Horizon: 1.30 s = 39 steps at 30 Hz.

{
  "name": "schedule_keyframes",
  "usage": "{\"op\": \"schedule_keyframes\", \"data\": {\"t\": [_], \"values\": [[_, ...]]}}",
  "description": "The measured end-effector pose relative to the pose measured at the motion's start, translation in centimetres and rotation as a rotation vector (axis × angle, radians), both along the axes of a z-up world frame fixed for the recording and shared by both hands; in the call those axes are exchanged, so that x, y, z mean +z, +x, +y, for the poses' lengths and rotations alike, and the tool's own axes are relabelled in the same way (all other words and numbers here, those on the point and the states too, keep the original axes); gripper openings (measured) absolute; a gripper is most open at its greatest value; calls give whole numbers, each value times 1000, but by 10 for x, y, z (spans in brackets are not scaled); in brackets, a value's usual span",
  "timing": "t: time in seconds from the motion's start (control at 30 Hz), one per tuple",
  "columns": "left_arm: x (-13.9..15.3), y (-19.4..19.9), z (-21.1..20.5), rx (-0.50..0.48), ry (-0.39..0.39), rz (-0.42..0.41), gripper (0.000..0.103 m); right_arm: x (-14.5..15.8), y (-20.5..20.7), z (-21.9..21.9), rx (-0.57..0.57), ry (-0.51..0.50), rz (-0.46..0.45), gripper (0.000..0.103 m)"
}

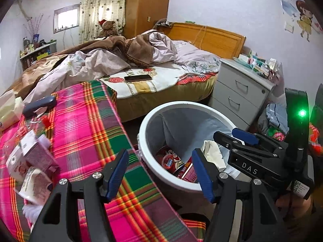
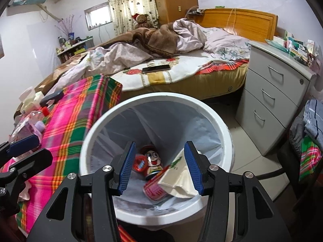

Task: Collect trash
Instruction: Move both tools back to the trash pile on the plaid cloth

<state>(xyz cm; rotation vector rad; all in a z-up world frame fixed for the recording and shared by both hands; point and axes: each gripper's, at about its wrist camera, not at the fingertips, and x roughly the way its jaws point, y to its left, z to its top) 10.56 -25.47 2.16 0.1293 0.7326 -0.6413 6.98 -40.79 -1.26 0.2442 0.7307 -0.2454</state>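
A white trash bin (image 2: 214, 113) with a pale liner stands on the floor beside a plaid-covered table (image 1: 84, 125). Inside lie a red cartoon can (image 2: 154, 163), a red packet (image 2: 155, 190) and a white crumpled paper (image 2: 177, 179). My right gripper (image 2: 159, 170) is open and empty, just above the bin's mouth; it also shows in the left wrist view (image 1: 230, 139). My left gripper (image 1: 161, 175) is open and empty, over the table's edge next to the bin (image 1: 161, 113). Pink cartons (image 1: 38, 157) lie on the table at the left.
A dark glasses case (image 1: 39, 104), a tissue pack (image 1: 9, 111) and a clear bottle with a red cap (image 1: 45, 121) are on the table. Behind is an unmade bed with a phone (image 1: 138, 78). A grey drawer cabinet (image 2: 276, 96) stands right. Clothes lie on a chair (image 2: 308, 133).
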Motion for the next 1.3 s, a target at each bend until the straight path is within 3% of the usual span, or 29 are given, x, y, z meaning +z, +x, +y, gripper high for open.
{"op": "schedule_keyframes", "data": {"t": [0.3,0.73,1.07,1.3], "values": [[8,-16,47,80,5,-47,67,6,-5,32,68,-1,-37,52],[-1,-35,136,238,-27,-49,73,8,-8,85,208,-2,-66,52],[-28,-43,192,345,-14,15,81,6,-6,128,316,-8,-70,52],[-46,-43,210,331,-58,80,81,7,1,150,392,33,-66,52]]}}
